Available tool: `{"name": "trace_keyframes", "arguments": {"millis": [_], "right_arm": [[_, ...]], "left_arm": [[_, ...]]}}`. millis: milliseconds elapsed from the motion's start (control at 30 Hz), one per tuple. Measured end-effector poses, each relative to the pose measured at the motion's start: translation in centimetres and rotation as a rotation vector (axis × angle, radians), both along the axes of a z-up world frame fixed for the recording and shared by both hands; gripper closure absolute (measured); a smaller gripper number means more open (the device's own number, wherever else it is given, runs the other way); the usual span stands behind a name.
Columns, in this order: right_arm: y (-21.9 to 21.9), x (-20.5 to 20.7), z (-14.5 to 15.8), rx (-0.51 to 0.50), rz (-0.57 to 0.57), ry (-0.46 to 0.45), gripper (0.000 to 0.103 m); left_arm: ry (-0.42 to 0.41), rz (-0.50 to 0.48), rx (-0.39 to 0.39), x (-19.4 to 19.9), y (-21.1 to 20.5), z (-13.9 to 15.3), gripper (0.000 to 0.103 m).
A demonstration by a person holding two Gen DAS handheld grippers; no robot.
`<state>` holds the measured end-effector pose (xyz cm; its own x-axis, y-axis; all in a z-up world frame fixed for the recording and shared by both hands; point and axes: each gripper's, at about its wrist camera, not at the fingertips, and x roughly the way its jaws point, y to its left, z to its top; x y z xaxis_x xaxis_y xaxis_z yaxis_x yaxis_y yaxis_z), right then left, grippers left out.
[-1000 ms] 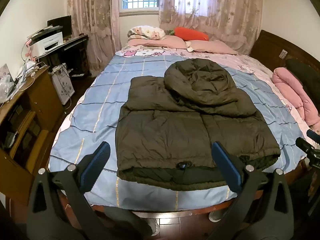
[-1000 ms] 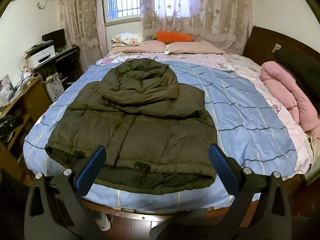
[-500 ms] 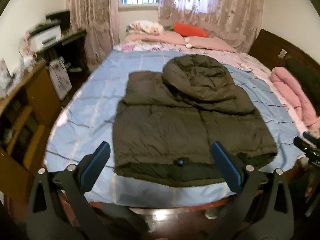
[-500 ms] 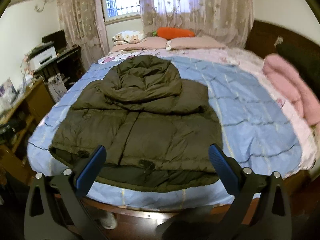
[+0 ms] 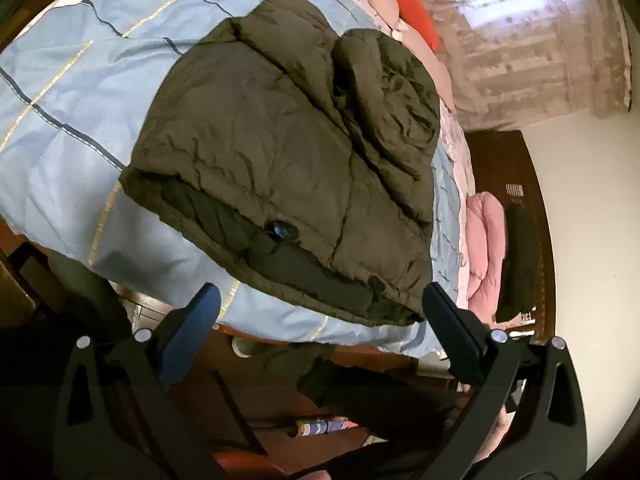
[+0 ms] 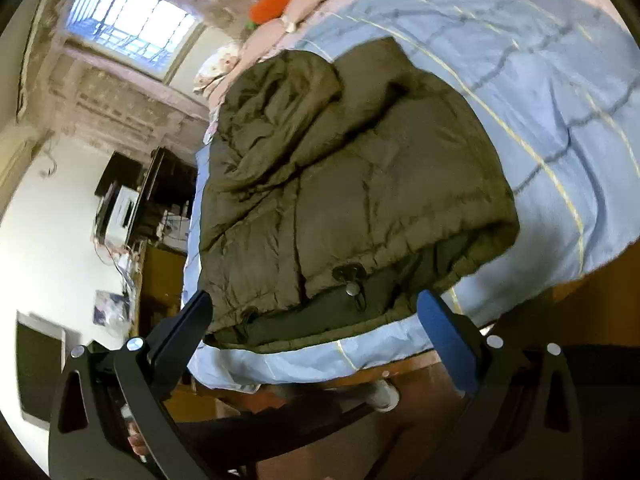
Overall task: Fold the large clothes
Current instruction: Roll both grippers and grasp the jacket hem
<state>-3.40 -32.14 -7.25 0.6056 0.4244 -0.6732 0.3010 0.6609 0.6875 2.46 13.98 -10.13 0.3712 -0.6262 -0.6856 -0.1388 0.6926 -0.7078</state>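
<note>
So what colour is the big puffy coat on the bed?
The coat is dark olive green. The left wrist view shows it best.

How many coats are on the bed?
1: the dark green coat lies spread on the blue quilt, its hem near the bed's edge. The pink bundle beyond it is unclear.

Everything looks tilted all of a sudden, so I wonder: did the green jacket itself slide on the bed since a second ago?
No. The jacket keeps its hem at the blue quilt's near edge; only the cameras rolled.
</note>
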Motion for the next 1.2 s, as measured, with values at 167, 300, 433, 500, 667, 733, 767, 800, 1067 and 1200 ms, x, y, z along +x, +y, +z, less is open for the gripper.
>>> {"name": "trace_keyframes", "arguments": {"millis": [167,300,433,500,667,733,767,800,1067,1200], "right_arm": [[-1.2,-0.4,-2.7,0.08,-0.039,0.04,0.001],[-1.7,-0.6,-5.4,0.147,-0.072,0.085,0.001],[-2.0,-0.4,-6.9,0.203,-0.101,0.097,0.001],[-2.3,-0.3,-7.5,0.222,-0.121,0.093,0.001],[-2.4,0.1,-9.6,0.278,-0.166,0.103,0.001],[-2.5,0.1,-10.5,0.3,-0.184,0.112,0.001],[-2.5,0.2,-10.9,0.305,-0.192,0.114,0.001],[-2.5,0.2,-11.2,0.31,-0.198,0.114,0.001],[-2.1,0.9,-13.6,0.371,-0.239,0.127,0.001],[-2.0,1.3,-14.6,0.398,-0.253,0.125,0.001]], "left_arm": [[0.065,0.035,-0.129,0.5,1.0,-2.0,0.002],[0.116,0.065,-0.163,0.7,1.2,-3.8,0.002],[0.158,0.09,-0.194,0.9,0.9,-5.5,0.002],[0.171,0.106,-0.2,1.2,0.7,-6.4,0.002],[0.189,0.149,-0.253,1.6,0.5,-8.3,0.002],[0.2,0.169,-0.277,1.6,0.4,-9.3,0.002],[0.204,0.185,-0.289,1.6,0.3,-9.9,0.002],[0.212,0.199,-0.295,1.6,0.2,-10.5,0.002],[0.208,0.246,-0.333,2.2,-1.2,-13.3,0.002],[0.25,0.264,-0.337,2.5,-2.0,-15.1,0.002]]}}
